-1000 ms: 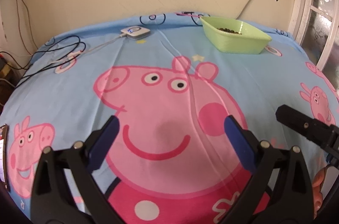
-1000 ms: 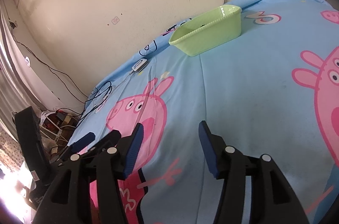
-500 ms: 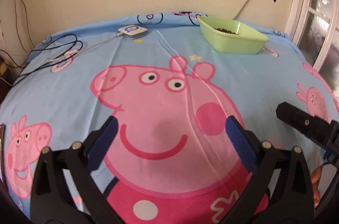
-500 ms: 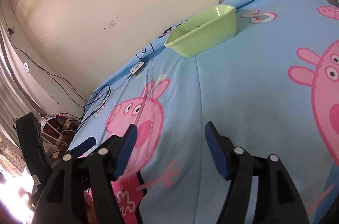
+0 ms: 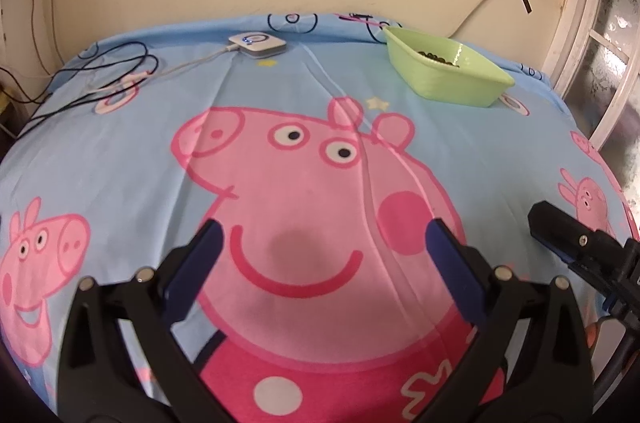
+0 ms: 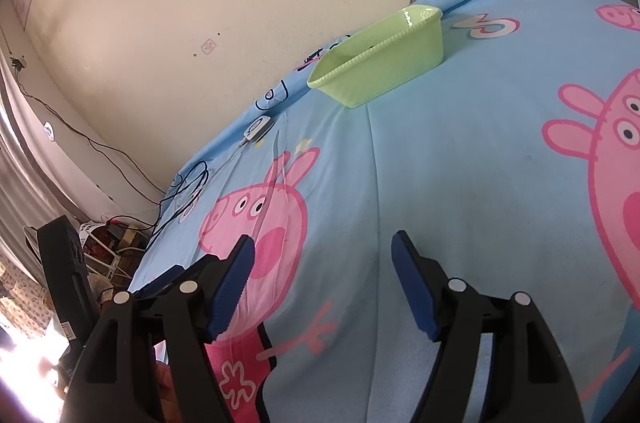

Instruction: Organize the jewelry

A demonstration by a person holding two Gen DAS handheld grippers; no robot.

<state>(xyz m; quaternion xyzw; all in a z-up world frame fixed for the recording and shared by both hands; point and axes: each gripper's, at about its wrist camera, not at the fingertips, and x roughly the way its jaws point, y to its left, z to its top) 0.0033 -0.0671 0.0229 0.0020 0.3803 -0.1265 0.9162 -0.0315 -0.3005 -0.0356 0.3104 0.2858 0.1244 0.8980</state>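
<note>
A light green plastic tray (image 5: 448,75) stands at the far right of the Peppa Pig bedsheet (image 5: 120,151), with dark beads (image 5: 438,58) inside. In the right wrist view the tray (image 6: 380,63) is far ahead and its contents are hidden. My left gripper (image 5: 322,237) is open and empty above the printed pig's face. My right gripper (image 6: 322,249) is open and empty over the sheet; it also shows at the right edge of the left wrist view (image 5: 576,247).
A small white device (image 5: 258,43) with a cable and black wires (image 5: 100,71) lies at the far left of the bed. A wall runs behind the bed. A window frame (image 5: 592,35) is at the right.
Both grippers have drawn back a little, so the tray looks slightly farther. The right jaws have opened wider. Nothing was grasped.
</note>
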